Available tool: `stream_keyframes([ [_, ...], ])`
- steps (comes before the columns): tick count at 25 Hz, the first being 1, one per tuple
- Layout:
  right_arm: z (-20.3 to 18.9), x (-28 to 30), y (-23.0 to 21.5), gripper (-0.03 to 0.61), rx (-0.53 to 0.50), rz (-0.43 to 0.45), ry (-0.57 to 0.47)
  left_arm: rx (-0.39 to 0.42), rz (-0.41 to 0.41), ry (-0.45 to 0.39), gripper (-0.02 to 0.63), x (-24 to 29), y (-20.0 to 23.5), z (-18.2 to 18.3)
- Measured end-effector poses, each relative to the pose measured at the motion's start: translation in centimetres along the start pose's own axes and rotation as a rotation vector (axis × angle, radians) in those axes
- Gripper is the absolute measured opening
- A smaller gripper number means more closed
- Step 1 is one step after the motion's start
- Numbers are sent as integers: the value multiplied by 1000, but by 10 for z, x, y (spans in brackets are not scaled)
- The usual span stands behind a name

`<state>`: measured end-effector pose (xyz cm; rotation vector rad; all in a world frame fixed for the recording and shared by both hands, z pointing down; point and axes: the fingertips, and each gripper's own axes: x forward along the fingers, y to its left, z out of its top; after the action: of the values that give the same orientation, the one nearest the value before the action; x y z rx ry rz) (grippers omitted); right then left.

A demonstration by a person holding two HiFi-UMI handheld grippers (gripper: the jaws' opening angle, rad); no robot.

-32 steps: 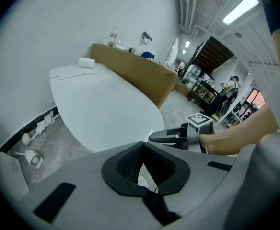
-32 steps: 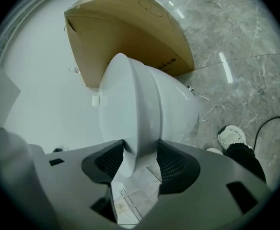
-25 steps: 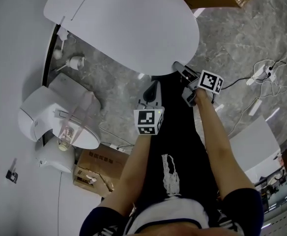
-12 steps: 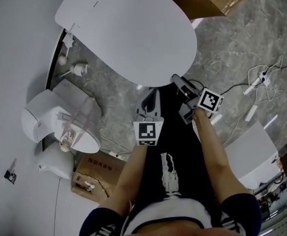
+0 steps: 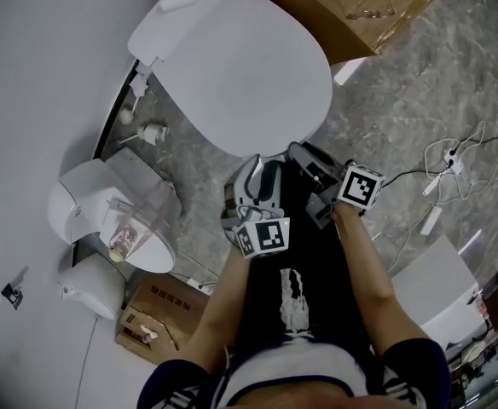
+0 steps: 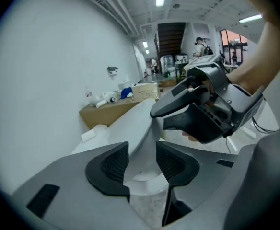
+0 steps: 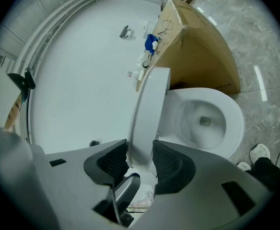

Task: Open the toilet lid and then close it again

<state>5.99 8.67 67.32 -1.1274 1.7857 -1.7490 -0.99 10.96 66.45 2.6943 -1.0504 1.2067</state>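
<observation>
Raised toilet lid fills upper centre; right claw closing on its edge, left claw opening around it.

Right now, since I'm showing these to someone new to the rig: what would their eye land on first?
The big white toilet lid, raised off its bowl, fills the head view's top centre. The right tool is closing on its front edge, bowl open to the right; the left tool is opening its jaws with that edge between them.
</observation>
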Motion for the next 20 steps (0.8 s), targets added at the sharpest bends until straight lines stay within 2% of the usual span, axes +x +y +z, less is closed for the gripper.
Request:
stream_keyframes([
  [3, 4, 3, 17, 163, -32, 14, 26, 104, 48, 12, 205, -3, 11, 11],
  [5, 7, 5, 27, 160, -54, 30, 36, 194, 94, 24, 211, -4, 21, 19],
  [7, 9, 8, 36, 155, -33, 47, 36, 282, 120, 33, 216, -3, 28, 26],
  [8, 9, 9, 39, 153, -21, 50, 37, 299, 122, 35, 216, -3, 30, 29],
  [10, 11, 11, 45, 150, -13, 60, 44, 265, 122, 29, 210, -5, 33, 31],
  [12, 14, 12, 54, 147, -11, 71, 54, 233, 137, 24, 170, -8, 35, 34],
  [17, 17, 17, 70, 117, -16, 42, 116, 227, 195, 59, 163, -17, 49, 48],
  [20, 29, 30, 88, 82, -76, 58, 149, 218, 224, 62, 161, -18, 68, 59],
])
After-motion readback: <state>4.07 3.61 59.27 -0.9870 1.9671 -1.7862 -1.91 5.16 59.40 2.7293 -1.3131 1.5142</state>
